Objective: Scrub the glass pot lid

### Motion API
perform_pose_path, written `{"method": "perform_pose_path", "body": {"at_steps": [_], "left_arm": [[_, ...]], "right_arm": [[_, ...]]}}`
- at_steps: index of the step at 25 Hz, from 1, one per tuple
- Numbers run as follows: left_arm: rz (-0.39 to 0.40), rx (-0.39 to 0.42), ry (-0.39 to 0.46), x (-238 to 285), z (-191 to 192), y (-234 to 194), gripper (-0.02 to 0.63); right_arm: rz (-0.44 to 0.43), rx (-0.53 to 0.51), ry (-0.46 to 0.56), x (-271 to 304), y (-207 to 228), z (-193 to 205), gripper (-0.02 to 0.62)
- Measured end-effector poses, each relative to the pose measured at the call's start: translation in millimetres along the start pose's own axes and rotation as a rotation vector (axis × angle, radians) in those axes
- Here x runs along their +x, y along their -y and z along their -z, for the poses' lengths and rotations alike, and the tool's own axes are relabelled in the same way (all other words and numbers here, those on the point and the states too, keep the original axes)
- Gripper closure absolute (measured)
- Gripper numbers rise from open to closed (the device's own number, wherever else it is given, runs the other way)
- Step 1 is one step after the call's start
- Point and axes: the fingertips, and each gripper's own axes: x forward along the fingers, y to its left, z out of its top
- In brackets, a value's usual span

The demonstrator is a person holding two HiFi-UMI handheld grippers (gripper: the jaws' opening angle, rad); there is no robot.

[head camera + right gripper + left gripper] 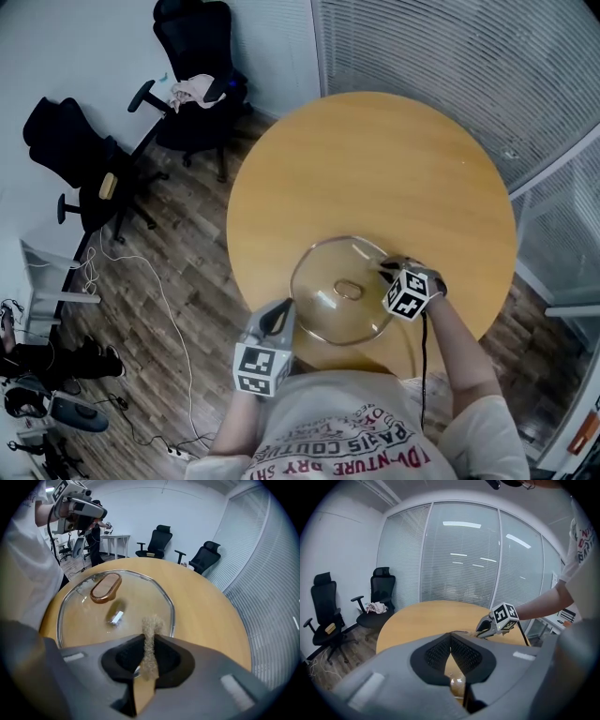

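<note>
Currently mid-scrub: glass pot lid [323,272] lies at the 6 o'clock edge of the table [375,159], close to the person.
Left gripper [284,314] is clamped on the lid rim at 8 o'clock. Right gripper [389,272] pinches a tan scrub pad [150,639] at the rim's 3 o'clock. Best approach: hold the clamp firm, press the pad flat, and stroke toward the handle [106,587] in overlapping passes.

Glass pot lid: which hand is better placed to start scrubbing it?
Right. The right gripper is shut on a brown scrub pad right over the rim of the glass pot lid. The left gripper holds no pad; it appears clamped on the lid's near edge.
</note>
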Motion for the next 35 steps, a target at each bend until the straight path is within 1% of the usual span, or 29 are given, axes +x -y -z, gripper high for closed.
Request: {"method": "perform_pose_path", "body": {"at_steps": [5, 11, 17, 23, 26, 29, 33, 35], "left_arm": [[0.052, 0.024, 0.010, -1.3, -3.0, 1.7, 0.598], [0.132, 0.053, 0.002, 1.0, -4.5, -3.1, 0.600], [0.204, 0.081, -0.006, -3.3, -5.6, -9.7, 0.600], [0.269, 0.101, 0.008, -3.5, -6.9, -10.2, 0.600], [0.309, 0.113, 0.005, -7.0, -5.8, -11.1, 0.598], [0.345, 0.126, 0.000, -10.4, -5.4, -11.8, 0.600], [0.374, 0.132, -0.009, -12.3, 1.1, -11.5, 0.600], [0.390, 0.137, -0.001, -13.2, 0.0, -13.7, 0.598]], "right_arm": [[0.029, 0.068, -0.009, -10.5, -14.4, 7.4, 0.535], [0.055, 0.142, -0.045, -16.7, -35.0, 15.4, 0.535], [0.099, 0.250, -0.076, -26.2, -55.1, 20.9, 0.535], [0.138, 0.352, -0.103, -33.6, -77.8, 25.7, 0.535], [0.160, 0.431, -0.111, -36.9, -92.4, 21.6, 0.535], [0.185, 0.540, -0.113, -39.0, -104.8, 19.1, 0.535], [0.216, 0.687, -0.122, -41.0, -121.4, 19.9, 0.535], [0.235, 0.744, -0.136, -41.2, -128.9, 15.8, 0.535]]}}
